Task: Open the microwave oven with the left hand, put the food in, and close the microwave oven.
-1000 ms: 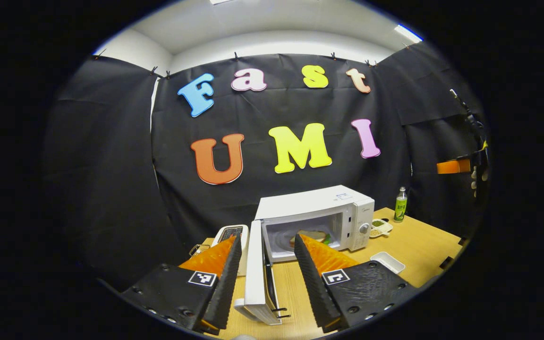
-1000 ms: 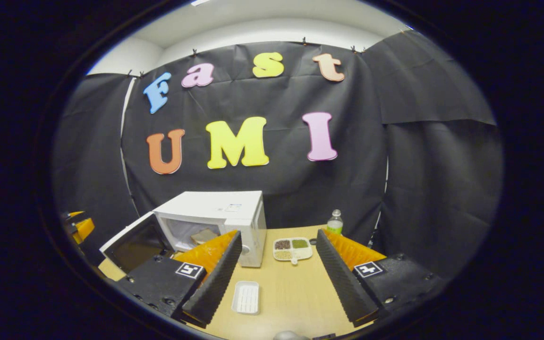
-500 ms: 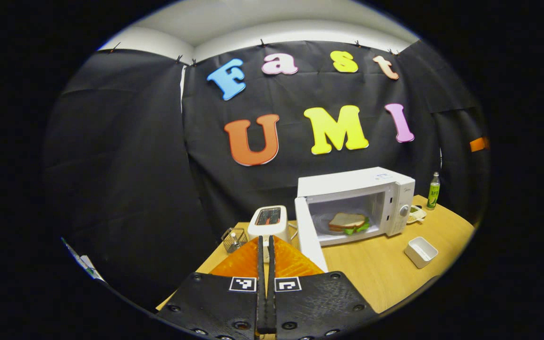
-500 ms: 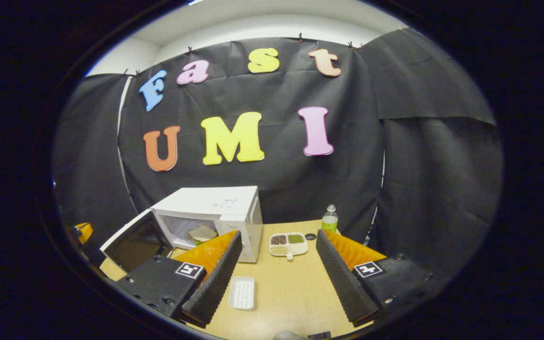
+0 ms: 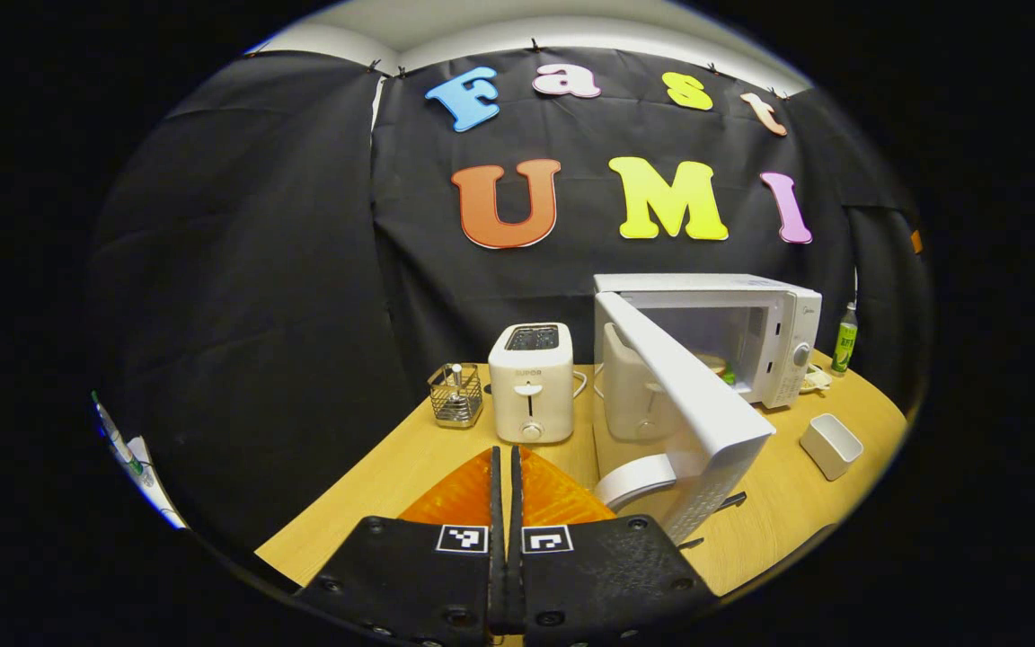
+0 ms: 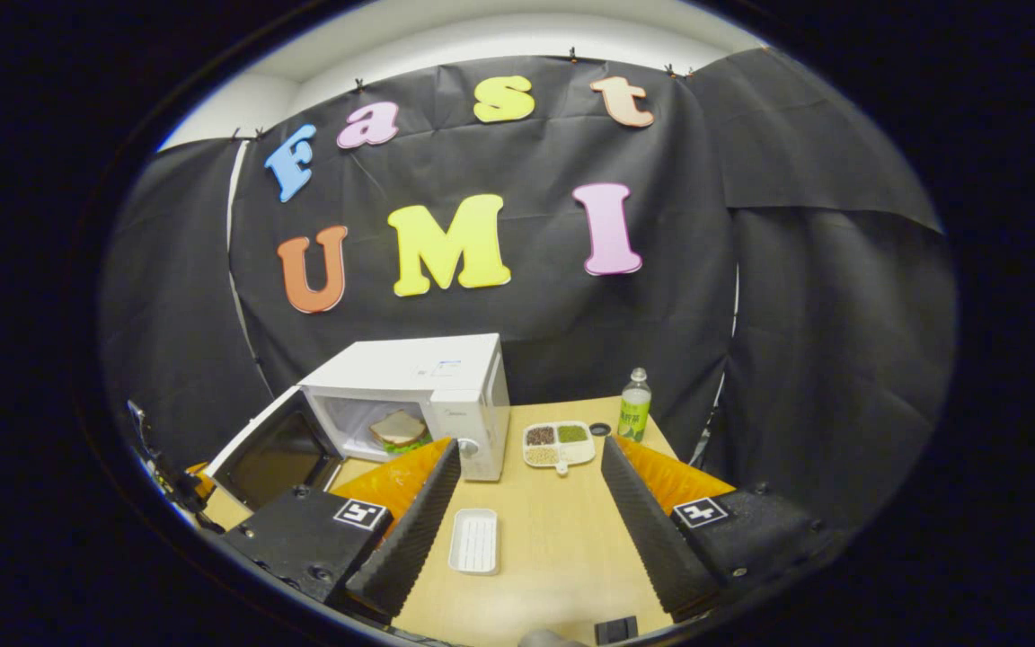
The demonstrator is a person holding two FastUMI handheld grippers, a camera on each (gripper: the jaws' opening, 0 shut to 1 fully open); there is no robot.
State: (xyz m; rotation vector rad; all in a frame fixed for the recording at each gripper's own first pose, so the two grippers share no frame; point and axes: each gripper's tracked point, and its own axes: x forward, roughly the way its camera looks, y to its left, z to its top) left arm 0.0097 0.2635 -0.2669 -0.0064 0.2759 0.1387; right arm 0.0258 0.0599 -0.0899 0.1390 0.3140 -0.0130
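Pressed together with nothing between them, the fingers of the left gripper [image 5: 506,503] stand just behind the outer face of the microwave oven door [image 5: 688,404]; whether they touch it cannot be told. Spread wide and empty, the fingers of the right gripper [image 6: 526,503] hang above the wooden table [image 6: 544,566], over a small white ribbed tray [image 6: 474,541].

From the left gripper view, the white microwave oven [image 5: 751,332] sits toward the back right of the table with its door swung partway out on its left hinge, the door's curved handle [image 5: 634,476] low near the gripper. A white toaster [image 5: 532,382] stands just left of the door, and a wire basket [image 5: 455,394] stands left of the toaster. A white rectangular dish [image 5: 830,444] lies to the right of the door, and a green bottle [image 5: 844,338] stands beyond the oven's right side.

From the right gripper view, the sandwich [image 6: 399,429] (bread with something green under it) lies inside the oven's lit cavity, the dark inner face of the door angled out to the left. A divided plate of grains [image 6: 557,443] sits just right of the oven, with the bottle behind it.
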